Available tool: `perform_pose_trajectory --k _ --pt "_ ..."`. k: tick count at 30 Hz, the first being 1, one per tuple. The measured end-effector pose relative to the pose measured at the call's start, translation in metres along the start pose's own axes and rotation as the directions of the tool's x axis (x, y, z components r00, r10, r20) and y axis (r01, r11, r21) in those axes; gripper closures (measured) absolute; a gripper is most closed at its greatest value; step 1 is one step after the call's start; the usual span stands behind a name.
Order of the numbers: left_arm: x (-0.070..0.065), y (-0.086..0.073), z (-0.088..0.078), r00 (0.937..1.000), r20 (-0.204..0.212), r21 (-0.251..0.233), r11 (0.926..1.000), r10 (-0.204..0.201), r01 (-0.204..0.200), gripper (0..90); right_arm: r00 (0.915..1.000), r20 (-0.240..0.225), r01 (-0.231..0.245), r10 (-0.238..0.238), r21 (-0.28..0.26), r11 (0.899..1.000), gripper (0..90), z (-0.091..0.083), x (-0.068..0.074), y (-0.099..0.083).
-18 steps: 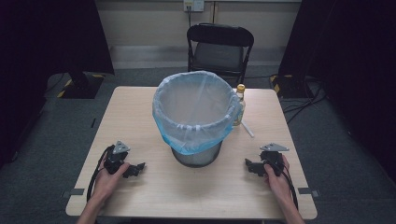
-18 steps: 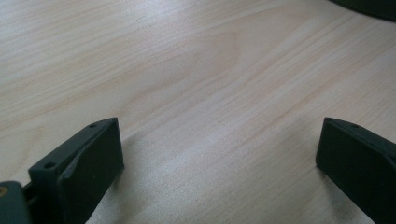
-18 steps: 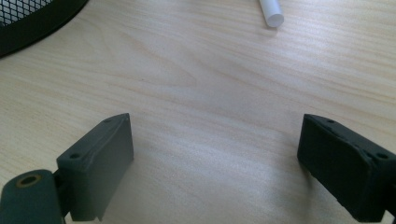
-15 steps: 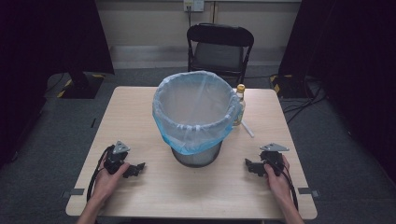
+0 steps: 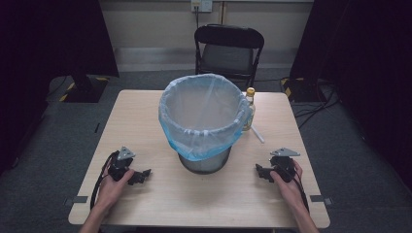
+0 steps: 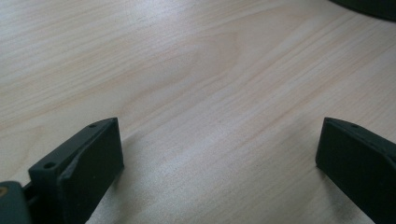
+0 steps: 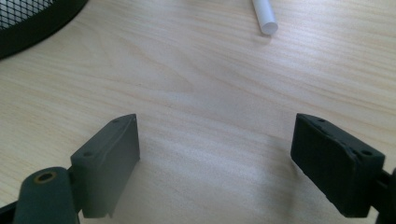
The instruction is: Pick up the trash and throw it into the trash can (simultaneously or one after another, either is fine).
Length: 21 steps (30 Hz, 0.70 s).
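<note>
Left gripper (image 5: 138,175) released, jaws spread wide over bare wood, holding nothing; held low on the counter (image 5: 145,126) by the left hand (image 5: 112,187), pointed toward the bin. Right gripper (image 5: 261,173) likewise released, jaws wide apart with nothing between them, gripped by the right hand (image 5: 287,182) near the counter's right front, also pointed toward the bin. Black, blocky jaw pads with small screw holes, matte and hard-edged, seen in both gripper views.

Bin (image 5: 204,162) stood at the counter's middle, between the two grippers and apart from both: round, black wire mesh, lined with a thin, translucent pale-blue bag (image 5: 194,136) folded down over the rim and crinkled at its hem. Mesh base showed in the corner of the right gripper view (image 7: 28,18).

Counter of light wood with fine, streaky grain. Small bottle (image 5: 249,104) with a yellow cap stood just behind the bin's right side. White stick (image 5: 257,134), smooth and round, lay beside it; its blunt end showed ahead of the right gripper (image 7: 264,16), well apart. Black folding chair (image 5: 229,46) stood beyond the far edge.
</note>
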<state>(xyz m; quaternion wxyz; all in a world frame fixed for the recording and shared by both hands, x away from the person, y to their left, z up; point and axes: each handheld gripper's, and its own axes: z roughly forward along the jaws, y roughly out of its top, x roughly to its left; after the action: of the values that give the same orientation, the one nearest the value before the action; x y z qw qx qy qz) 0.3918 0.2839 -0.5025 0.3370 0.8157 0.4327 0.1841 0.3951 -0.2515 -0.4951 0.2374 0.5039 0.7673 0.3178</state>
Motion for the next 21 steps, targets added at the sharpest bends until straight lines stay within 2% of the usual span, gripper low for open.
perform_pose_trajectory --k 3,6,7,12,13,16,18,21 --pt "0.000 0.000 0.000 1.0000 0.000 0.000 1.0000 -0.001 0.001 0.2 0.9998 -0.015 -0.012 0.012 0.010 1.000 14.4 -0.003 -0.001 0.003" --pt "0.000 0.000 0.000 1.0000 0.000 0.000 1.0000 -0.002 0.002 0.2 0.9996 -0.023 -0.015 0.015 -0.002 1.000 14.1 -0.005 -0.002 0.005" --pt "0.000 0.000 0.000 1.0000 -0.001 0.001 1.0000 0.000 0.000 0.2 0.9991 -0.039 -0.018 0.017 -0.019 1.000 14.0 -0.007 -0.002 0.007" --pt "0.000 0.000 0.000 1.0000 0.003 0.000 1.0000 -0.004 0.004 0.1 0.9990 -0.040 -0.019 0.019 -0.018 1.000 15.1 -0.005 -0.002 0.010" --pt "0.000 0.000 0.000 1.0000 0.003 0.001 1.0000 -0.004 0.004 0.1 0.9981 -0.056 -0.027 0.026 -0.016 1.000 15.7 -0.004 -0.002 0.011" --pt "0.000 0.000 0.000 1.0000 0.003 0.000 1.0000 -0.004 0.004 0.1 0.9979 -0.059 -0.027 0.026 -0.014 1.000 15.9 -0.003 -0.003 0.013" --pt "0.000 0.000 0.000 1.0000 0.004 0.000 1.0000 -0.004 0.004 0.1 0.9970 -0.069 -0.035 0.034 -0.011 0.999 15.7 -0.003 -0.006 0.021" --pt "0.000 0.000 0.000 1.0000 0.003 0.001 1.0000 -0.005 0.005 0.1 0.9957 -0.084 -0.044 0.041 -0.039 0.998 15.9 -0.003 -0.009 0.030"
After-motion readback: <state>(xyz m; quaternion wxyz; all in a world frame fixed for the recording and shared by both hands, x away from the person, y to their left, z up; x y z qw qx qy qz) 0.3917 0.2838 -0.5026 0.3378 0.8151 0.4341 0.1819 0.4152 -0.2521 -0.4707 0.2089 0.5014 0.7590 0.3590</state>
